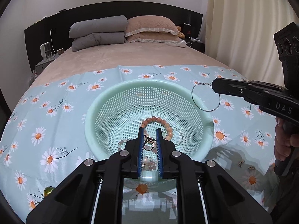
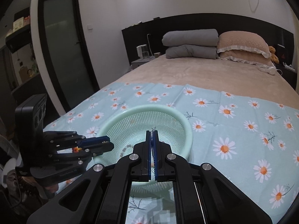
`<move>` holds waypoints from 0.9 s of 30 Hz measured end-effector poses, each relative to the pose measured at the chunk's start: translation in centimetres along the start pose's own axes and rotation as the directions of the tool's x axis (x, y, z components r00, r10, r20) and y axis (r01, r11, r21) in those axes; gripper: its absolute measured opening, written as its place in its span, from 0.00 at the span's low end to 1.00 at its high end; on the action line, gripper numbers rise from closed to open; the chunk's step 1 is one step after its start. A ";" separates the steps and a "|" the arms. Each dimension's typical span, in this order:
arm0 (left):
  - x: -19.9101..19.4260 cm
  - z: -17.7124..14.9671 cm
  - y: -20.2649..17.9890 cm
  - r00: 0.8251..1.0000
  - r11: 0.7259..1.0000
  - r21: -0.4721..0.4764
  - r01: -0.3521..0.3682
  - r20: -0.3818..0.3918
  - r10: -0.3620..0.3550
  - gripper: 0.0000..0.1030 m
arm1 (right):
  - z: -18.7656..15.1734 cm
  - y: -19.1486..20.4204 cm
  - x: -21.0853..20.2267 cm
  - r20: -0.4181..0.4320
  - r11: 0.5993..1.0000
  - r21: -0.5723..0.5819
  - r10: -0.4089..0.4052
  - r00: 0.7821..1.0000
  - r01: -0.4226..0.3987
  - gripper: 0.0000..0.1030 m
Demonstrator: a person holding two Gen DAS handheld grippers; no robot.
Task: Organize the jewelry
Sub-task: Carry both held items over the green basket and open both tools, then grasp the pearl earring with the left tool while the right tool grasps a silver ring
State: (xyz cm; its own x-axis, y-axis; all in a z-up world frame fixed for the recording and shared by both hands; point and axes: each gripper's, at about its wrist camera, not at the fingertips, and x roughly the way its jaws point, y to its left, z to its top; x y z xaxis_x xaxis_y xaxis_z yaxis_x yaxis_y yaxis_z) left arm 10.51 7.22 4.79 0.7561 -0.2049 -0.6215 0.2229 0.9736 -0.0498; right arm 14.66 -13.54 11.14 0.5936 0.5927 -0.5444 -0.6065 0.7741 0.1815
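1. A large silver hoop earring [image 1: 206, 97] is held at its clasp by the right gripper [image 1: 214, 85], the fingers pressed together on it – the hoop hangs free below the tips, over the right rim of the mint-green mesh basket [image 1: 104, 100], presumably so that it can be dropped in with the rest.
2. The left gripper [image 1: 150, 130] is poised over the basket's near side with its blue pads [image 1: 141, 145] parted; nothing is seen to be pinched, although a small gold ring-shaped piece [image 1: 149, 144] is framed in the gap.
3. Already in the basket are a coral bead bracelet [image 1: 158, 123], a paler bead strand [image 1: 124, 142], pearl pieces [image 1: 147, 161] and a second thin hoop [image 1: 176, 136], so the sorting is judged partly done.
4. Only in the left wrist view can be seen the hanging hoop in full, the basket's contents and two small gold earrings [image 1: 246, 165] left on the daisy-print cloth [image 1: 56, 112] near the person's right hand [image 1: 284, 141].
5. In the right wrist view the hoop is reduced to an edge-on sliver with its clasp [image 2: 153, 127] above the closed pads – but the left gripper [image 2: 110, 145] is shown from the side, set at the basket's left rim [image 2: 104, 127].
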 end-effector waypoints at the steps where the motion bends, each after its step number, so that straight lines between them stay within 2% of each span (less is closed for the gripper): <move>1: 0.1 -0.1 -0.1 1.000 1.000 -0.001 0.006 -0.002 -0.006 0.13 | -0.1 0.0 0.3 -0.003 1.000 0.001 0.001 1.000 -0.001 0.02; 6: 0.4 -0.2 0.3 1.000 1.000 -0.018 -0.001 -0.011 0.001 0.14 | -0.4 -0.8 0.7 0.008 0.999 0.030 -0.022 1.000 0.022 0.06; 8: -0.1 -0.4 0.6 1.000 1.000 -0.027 -0.015 0.005 0.015 0.31 | -0.5 -1.4 0.6 0.012 0.998 0.052 -0.029 1.000 0.028 0.07; 9: -0.5 -0.5 0.8 1.000 0.999 -0.037 -0.023 0.021 0.024 0.56 | -0.5 -1.7 0.6 0.009 0.998 0.065 -0.027 1.000 0.027 0.15; 10: -1.0 -0.7 1.1 0.999 0.998 -0.049 -0.029 0.041 0.031 0.68 | -0.6 -2.0 0.5 0.007 0.997 0.078 -0.025 1.000 0.024 0.26; 11: -1.6 -0.8 1.3 0.998 0.998 -0.061 -0.024 0.057 0.027 0.68 | -0.6 -2.3 0.3 0.013 0.995 0.093 -0.031 0.999 0.030 0.59; 12: -2.0 -0.9 1.4 0.998 0.998 -0.068 -0.011 0.065 0.015 0.70 | -0.7 -2.5 0.0 0.033 0.994 0.102 -0.045 0.998 0.041 0.78; 14: -2.8 -1.0 1.8 0.997 0.997 -0.075 -0.020 0.077 0.025 0.72 | -0.8 -2.6 -0.8 0.067 0.994 0.091 -0.061 0.996 0.054 0.78; 16: -3.5 -1.2 2.1 0.995 0.996 -0.079 -0.039 0.084 0.045 0.77 | -0.6 -2.9 -1.1 0.063 0.993 0.095 -0.080 0.995 0.074 0.78; 22: -4.8 -2.2 2.3 0.995 0.994 -0.097 -0.043 0.089 0.052 0.83 | -1.0 -4.0 -2.0 0.050 0.985 0.135 -0.111 0.993 0.103 0.79; 27: -5.3 -2.7 1.1 0.997 0.998 -0.063 -0.009 0.079 0.013 0.86 | -1.9 -4.5 -3.0 0.033 0.982 0.135 -0.135 0.990 0.129 0.79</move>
State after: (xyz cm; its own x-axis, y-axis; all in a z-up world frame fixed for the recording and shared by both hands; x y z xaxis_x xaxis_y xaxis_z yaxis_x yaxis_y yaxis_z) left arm 5.07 9.60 5.94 0.8051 -0.1991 -0.5587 0.1775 0.9797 -0.0933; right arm 14.58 -19.20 10.36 0.6869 0.4899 -0.5368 -0.4479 0.8670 0.2183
